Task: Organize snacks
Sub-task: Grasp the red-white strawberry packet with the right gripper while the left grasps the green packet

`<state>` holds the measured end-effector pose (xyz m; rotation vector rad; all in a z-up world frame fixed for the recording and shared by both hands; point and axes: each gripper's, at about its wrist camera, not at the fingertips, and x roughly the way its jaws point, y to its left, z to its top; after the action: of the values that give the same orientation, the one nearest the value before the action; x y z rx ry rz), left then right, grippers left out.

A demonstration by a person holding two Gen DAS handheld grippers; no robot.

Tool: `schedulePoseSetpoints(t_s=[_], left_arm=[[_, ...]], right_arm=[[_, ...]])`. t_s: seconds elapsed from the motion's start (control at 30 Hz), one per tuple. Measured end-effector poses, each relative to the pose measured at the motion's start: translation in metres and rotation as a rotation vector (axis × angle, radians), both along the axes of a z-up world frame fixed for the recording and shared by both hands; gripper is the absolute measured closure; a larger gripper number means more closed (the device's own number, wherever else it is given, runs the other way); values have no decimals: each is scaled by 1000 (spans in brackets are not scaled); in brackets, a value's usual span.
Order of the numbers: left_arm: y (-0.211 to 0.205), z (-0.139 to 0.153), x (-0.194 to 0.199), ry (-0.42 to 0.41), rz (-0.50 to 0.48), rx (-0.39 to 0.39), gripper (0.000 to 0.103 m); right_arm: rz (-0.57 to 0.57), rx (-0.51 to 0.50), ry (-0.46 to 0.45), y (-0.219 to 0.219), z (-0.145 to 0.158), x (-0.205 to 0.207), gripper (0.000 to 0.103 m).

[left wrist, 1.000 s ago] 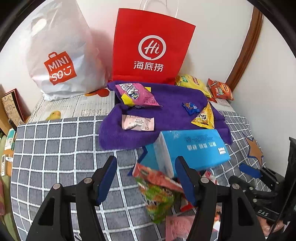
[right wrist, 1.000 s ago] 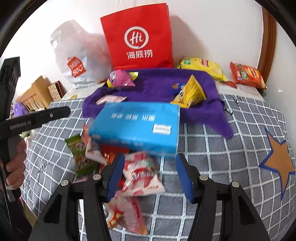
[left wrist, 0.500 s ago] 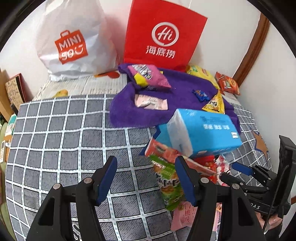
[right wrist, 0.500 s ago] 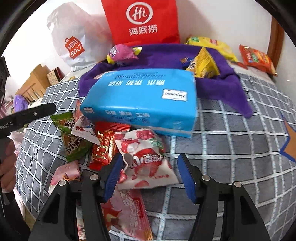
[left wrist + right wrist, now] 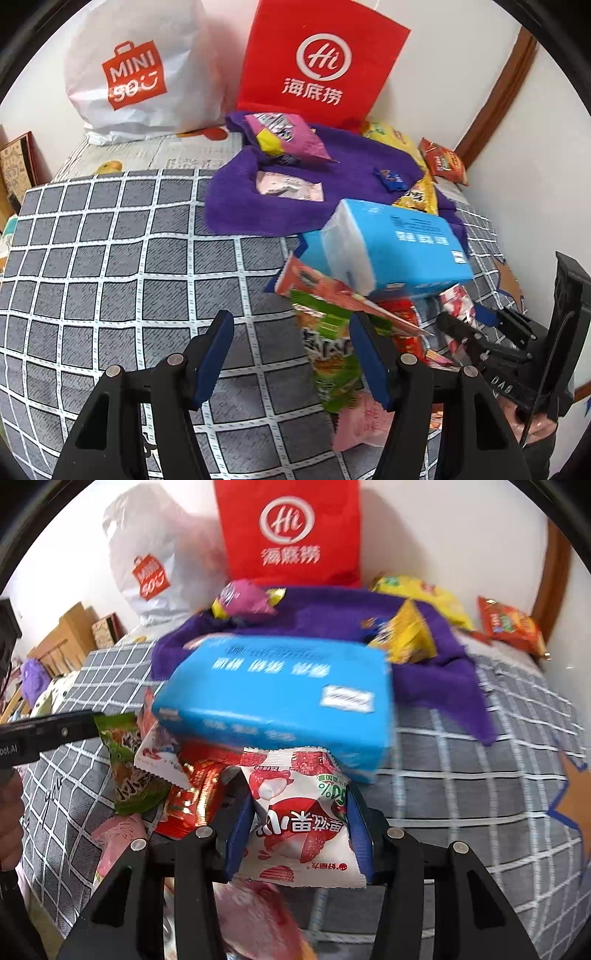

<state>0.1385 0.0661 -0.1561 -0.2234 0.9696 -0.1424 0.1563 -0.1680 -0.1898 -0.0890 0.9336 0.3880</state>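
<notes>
Fingers [image 5: 240, 834] of R gripper [image 5: 299, 812] around strawberry snack pkt [image 5: 299, 823]

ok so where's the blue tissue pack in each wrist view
Left wrist view: the blue tissue pack sits right of centre, on the snack pile, above and right of the left gripper.
Right wrist view: the blue tissue pack fills the centre, just beyond the right gripper and its strawberry snack packet.
Shared landmark: the red paper bag stands against the wall behind it in both.
</notes>
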Motion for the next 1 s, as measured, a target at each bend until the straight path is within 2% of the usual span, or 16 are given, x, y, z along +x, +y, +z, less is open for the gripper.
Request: schedulePoseSetpoints(t_s=[0.2,0.33,0.4,0.6,0.77,0.93,1.0], left_arm=[[0,8,-10,-29,16,-17,40],[5,11,-13,-37,25,-69,40],[-1,10,-15,-41,-5,-77,40],[-27,-12,-13,-15,-44,13,41],[-31,-30,-11,0,-53,7,42],[-37,-40,-6,15,-66,-22,49],[-43,-45,-5,18,-69,-5,50]], right_arm=[[-84,-48,-38,-31,2,-2,54],[-120,-50,-36,-46,-10,-2,54],[-126,-49,-35,-49,-17,-1,54],[-140,-19,-46,-51,-30,-2,54],[-144,-12,-37,-53,-31,0,54],[-144,-27,-36,-51,-32,0,53],[-143,-32,-36,-50,-32,0,53]])
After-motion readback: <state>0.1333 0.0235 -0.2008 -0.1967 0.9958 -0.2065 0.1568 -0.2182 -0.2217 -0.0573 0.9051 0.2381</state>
